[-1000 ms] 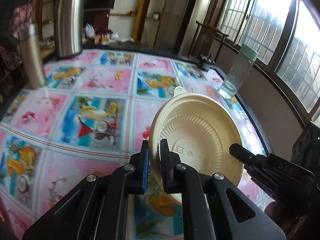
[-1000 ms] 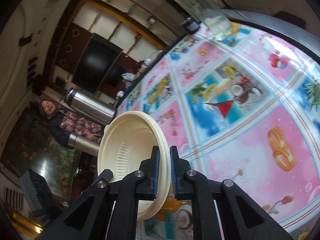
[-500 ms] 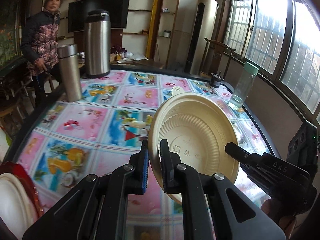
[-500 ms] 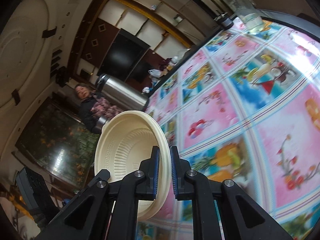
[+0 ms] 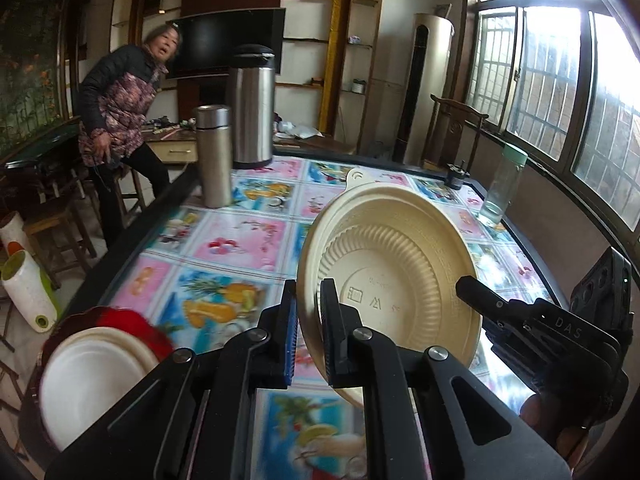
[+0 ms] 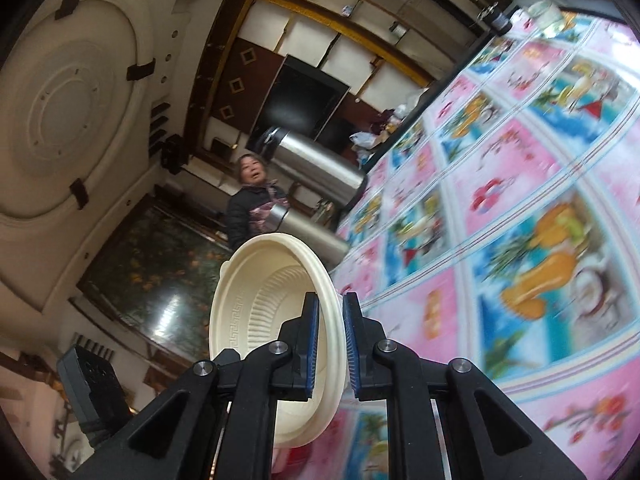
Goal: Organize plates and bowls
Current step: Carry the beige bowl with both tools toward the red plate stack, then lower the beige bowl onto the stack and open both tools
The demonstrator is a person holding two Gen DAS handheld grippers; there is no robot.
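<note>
Lifting a cream bowl (image 5: pixel 394 280) off the desk (image 5: pixel 224 240), both tools are now sitting higher than a second ago.
Left tool (image 5: pixel 308 332) and right tool (image 6: pixel 331 344) are pinching opposite rim edges narrowly; stacked plates (image 5: pixel 88 376) are appearing near left.

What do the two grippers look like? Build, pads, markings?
Both are black plastic with silver pivot screws and blue ribbed pads on the fingers. Left gripper; right gripper. The right one, seen from the left wrist, bears pale "DAS" lettering and a black box behind. No cables or sleeves visible.
</note>
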